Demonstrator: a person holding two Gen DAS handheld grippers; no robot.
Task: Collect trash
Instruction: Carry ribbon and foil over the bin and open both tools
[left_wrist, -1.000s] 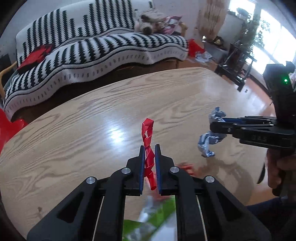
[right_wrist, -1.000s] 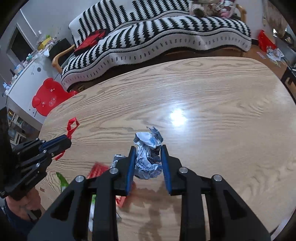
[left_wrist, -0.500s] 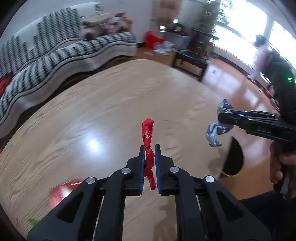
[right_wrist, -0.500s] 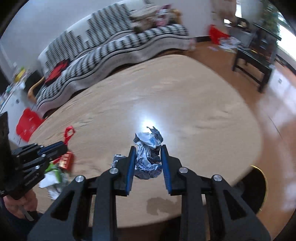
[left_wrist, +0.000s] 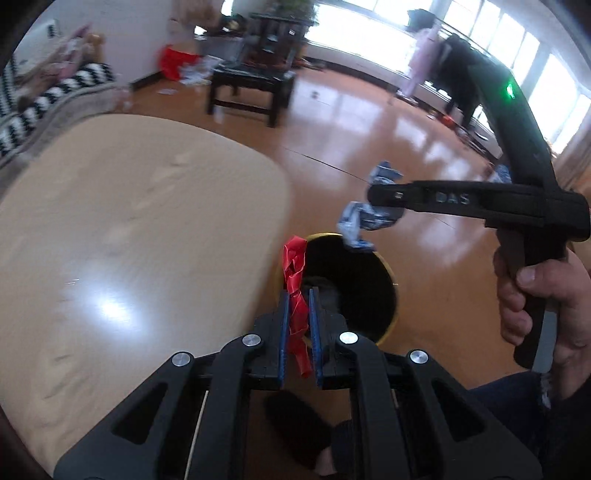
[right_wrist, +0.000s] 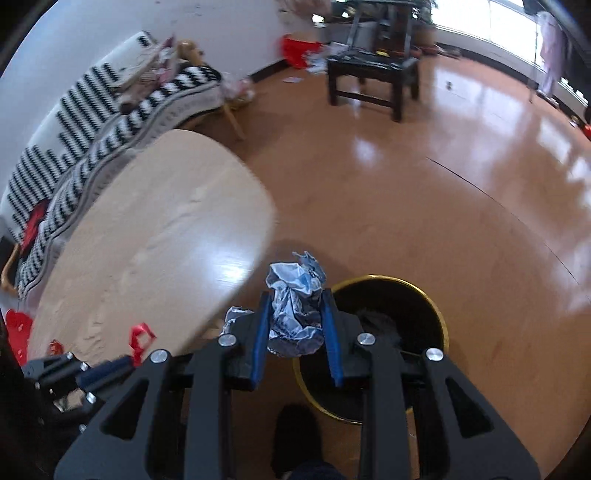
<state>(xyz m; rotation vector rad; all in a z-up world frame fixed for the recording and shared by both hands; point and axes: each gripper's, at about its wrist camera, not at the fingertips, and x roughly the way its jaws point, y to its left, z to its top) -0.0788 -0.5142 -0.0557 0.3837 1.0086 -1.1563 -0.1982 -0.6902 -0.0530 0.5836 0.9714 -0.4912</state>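
Observation:
My left gripper (left_wrist: 297, 295) is shut on a twisted red wrapper (left_wrist: 295, 280), held past the wooden table's edge, right at the near rim of a black bin with a gold rim (left_wrist: 391, 277) on the floor. My right gripper (right_wrist: 295, 295) is shut on a crumpled blue-and-silver foil wrapper (right_wrist: 295, 310), just left of the same bin (right_wrist: 439, 317). In the left wrist view the right gripper (left_wrist: 376, 201) and its foil wrapper (left_wrist: 364, 218) hang above the bin's far rim. In the right wrist view the left gripper (right_wrist: 125, 360) and red wrapper (right_wrist: 140, 338) show at lower left.
The light wooden table (left_wrist: 129, 229) lies to the left, with its rounded corner beside the bin. A striped sofa (right_wrist: 92, 122) stands beyond it. A dark low table (right_wrist: 373, 74) stands on the glossy wood floor. A person's hand (left_wrist: 535, 299) grips the right tool; a dark foot (right_wrist: 295, 435) is below.
Both grippers swung right, off the tabletop and over toward the floor bin, each still holding its wrapper. The bin, barely in view half a second ago, now lies right under the fingertips.

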